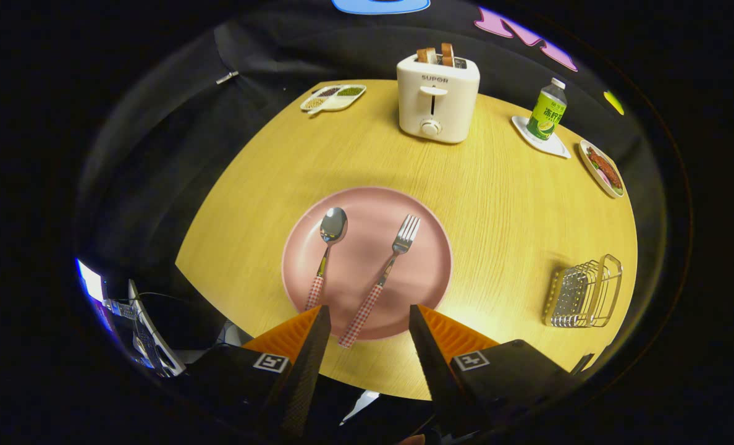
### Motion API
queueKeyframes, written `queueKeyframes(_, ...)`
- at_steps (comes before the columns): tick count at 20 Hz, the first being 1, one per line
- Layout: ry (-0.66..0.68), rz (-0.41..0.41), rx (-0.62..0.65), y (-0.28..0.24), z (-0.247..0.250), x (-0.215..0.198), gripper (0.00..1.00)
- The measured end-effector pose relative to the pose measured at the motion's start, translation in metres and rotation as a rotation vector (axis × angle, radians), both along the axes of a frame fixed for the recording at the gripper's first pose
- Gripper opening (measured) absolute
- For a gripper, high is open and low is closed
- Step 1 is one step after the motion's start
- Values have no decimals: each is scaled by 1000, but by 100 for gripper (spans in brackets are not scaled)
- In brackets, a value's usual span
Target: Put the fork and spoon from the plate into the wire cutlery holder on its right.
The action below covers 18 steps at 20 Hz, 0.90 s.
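Pink plate seen near tabletop front edge. 2 utensils laid on plate: spoon with bowl toward far edge, checked handle toward near rim, long axis nearly front-to-back; fork with tines toward far edge, tilted right, handle end overhanging near rim. Wire cutlery holder placed near right edge, well apart from plate. Gripper held above near rim, aimed forward; fingers spread wide, nothing held, fork handle end between tips. Toaster seen at far edge.
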<state>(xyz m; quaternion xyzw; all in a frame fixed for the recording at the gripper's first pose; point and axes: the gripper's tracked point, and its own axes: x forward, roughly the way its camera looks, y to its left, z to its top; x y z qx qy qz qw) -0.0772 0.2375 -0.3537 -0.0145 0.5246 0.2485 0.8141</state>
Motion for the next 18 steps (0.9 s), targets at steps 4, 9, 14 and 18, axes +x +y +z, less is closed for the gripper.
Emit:
queueKeyframes(4,48,-5,-53,9,-33,1,73)
queueKeyframes(9,119,-63,-69,16,-57,2,47)
queueKeyframes(14,163,-95,-36,10,-57,8,15)
queueKeyframes(18,150,-113,4,0,-42,10,15)
